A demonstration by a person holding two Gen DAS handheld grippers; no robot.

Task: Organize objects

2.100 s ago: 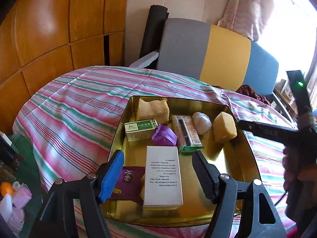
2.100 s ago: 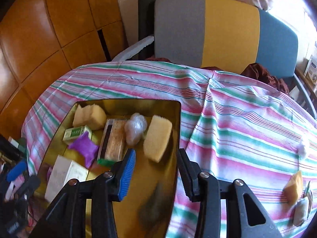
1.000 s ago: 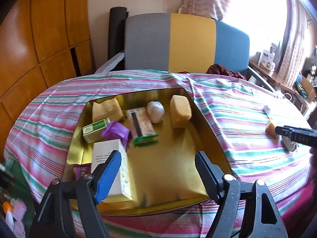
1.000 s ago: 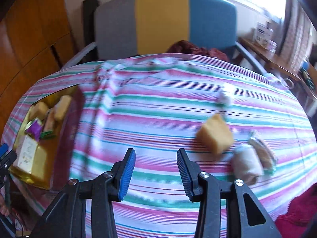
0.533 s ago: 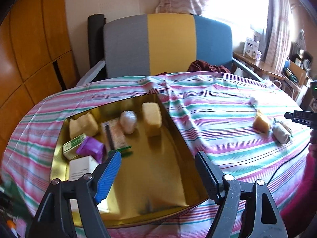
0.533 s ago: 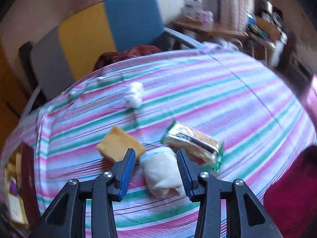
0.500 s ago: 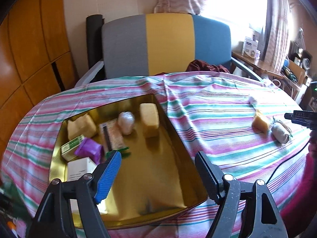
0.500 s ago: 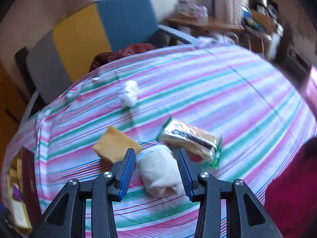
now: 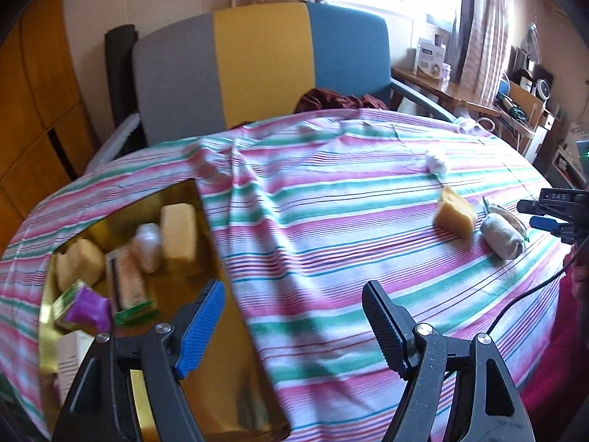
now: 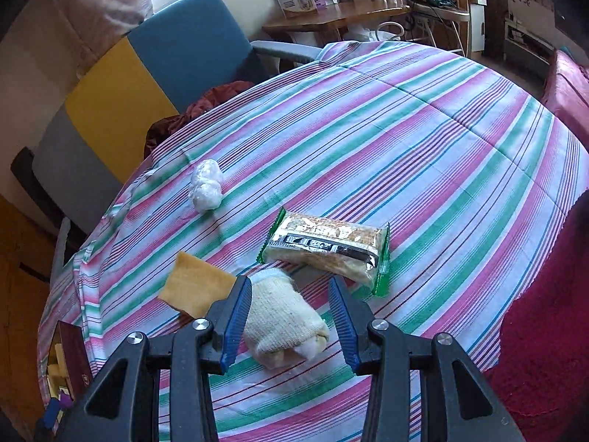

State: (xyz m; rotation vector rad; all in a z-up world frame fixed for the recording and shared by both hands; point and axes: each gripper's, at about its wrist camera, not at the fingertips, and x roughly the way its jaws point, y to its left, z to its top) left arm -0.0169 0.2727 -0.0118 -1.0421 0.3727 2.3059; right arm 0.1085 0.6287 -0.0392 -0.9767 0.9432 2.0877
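My right gripper (image 10: 289, 318) is open and hangs low over the striped tablecloth. A rolled cream cloth (image 10: 283, 316) lies between its fingers, close against the left blue pad and with a gap on the right. Beside the roll lie a yellow sponge (image 10: 195, 287), a cracker packet (image 10: 327, 246) and a white wrapped ball (image 10: 206, 184). My left gripper (image 9: 291, 316) is open and empty above the right rim of the gold tray (image 9: 217, 254). The tray holds sponges (image 9: 178, 232), a cracker packet (image 9: 127, 283), a purple packet (image 9: 88, 305) and boxes. In the left wrist view the right gripper (image 9: 532, 214) shows at the far right, next to the roll (image 9: 500, 235).
A grey, yellow and blue chair (image 9: 257, 66) stands behind the table, with dark red fabric on its seat. A cluttered wooden side table (image 10: 331, 14) lies beyond. A red cloth (image 10: 545, 294) hangs at the table's near right edge. A black cable (image 9: 522, 298) crosses the cloth.
The right gripper swept from over the tray across the cloth to the loose items and now straddles the roll. The left gripper shifted right, from over the tray to its right rim.
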